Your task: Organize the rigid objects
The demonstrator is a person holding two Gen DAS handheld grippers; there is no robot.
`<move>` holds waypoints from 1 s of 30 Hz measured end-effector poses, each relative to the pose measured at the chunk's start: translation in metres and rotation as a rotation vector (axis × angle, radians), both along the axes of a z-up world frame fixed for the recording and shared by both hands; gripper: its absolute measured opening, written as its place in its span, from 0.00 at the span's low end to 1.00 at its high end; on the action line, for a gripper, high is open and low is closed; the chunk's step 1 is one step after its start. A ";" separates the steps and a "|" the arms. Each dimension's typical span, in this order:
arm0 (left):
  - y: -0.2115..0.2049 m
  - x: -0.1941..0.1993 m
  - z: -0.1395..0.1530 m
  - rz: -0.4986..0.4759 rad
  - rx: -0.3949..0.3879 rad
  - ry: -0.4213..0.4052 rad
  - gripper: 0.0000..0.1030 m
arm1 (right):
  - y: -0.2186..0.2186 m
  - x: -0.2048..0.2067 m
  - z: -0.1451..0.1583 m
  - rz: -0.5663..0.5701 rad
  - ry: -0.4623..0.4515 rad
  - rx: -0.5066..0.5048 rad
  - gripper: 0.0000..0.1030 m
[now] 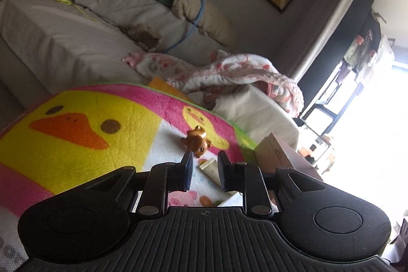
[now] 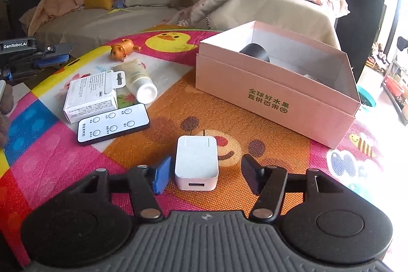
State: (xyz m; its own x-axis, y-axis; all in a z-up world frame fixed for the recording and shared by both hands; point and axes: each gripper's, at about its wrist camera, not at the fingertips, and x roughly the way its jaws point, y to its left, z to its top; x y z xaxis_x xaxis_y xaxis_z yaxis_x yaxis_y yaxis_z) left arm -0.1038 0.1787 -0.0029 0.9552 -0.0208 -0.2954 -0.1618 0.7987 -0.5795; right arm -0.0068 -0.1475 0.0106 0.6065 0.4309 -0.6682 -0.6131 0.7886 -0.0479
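white charger (image 2: 196,162) lies between the parted right tongs (image 2: 205,173), seemingly untouched; left tongs (image 1: 204,171) nearly together, empty.

Matt white plastic charger (image 2: 196,162) on woven-textured mat (image 2: 255,124); pink cardboard box (image 2: 275,103).

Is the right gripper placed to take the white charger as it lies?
Probably yes. The white charger lies flat between the right gripper's open fingers, nothing else between them; the remote lies clear to the left.

Home living room: sofa (image 2: 107,17), play mat (image 2: 229,103).
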 end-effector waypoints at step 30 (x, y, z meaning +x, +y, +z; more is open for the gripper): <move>0.043 -0.195 -0.027 0.374 0.113 0.333 0.21 | -0.010 0.003 -0.008 -0.074 0.025 0.055 0.83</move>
State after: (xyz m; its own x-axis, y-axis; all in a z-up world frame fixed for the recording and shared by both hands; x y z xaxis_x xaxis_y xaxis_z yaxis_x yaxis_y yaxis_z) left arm -0.2990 0.2216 -0.0302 0.7448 0.3538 -0.5658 -0.6095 0.7058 -0.3610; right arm -0.0036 -0.1573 0.0024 0.6214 0.4217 -0.6604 -0.5532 0.8330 0.0113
